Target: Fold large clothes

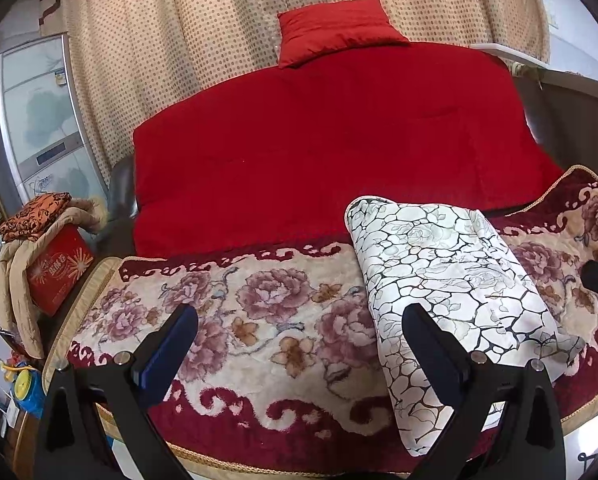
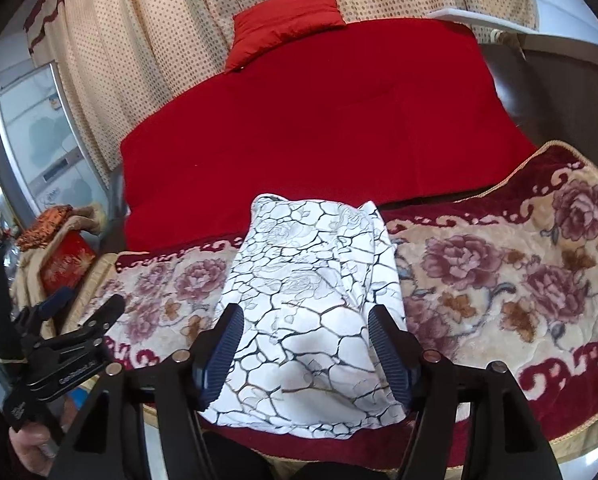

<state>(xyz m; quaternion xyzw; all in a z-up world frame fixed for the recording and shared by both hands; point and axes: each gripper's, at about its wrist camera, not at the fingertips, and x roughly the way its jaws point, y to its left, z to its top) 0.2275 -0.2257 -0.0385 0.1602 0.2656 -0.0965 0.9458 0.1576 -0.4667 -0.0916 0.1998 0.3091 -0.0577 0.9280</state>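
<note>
A white garment with a dark crackle and rose print (image 1: 451, 280) lies folded into a narrow bundle on the flowered plush blanket (image 1: 259, 320). It also shows in the right wrist view (image 2: 311, 312). My left gripper (image 1: 299, 344) is open and empty, hovering left of the bundle, its right finger over the bundle's left edge. My right gripper (image 2: 305, 348) is open, its fingers on either side of the bundle's near end, just above it. The left gripper (image 2: 87, 304) shows at the left of the right wrist view.
A red quilt (image 1: 319, 152) and a red pillow (image 1: 335, 28) lie behind the blanket, against a dotted curtain (image 1: 179, 40). At the left stand a red box (image 1: 59, 268) with a beige coat and orange cloth on it, and a tall air conditioner (image 1: 39, 120).
</note>
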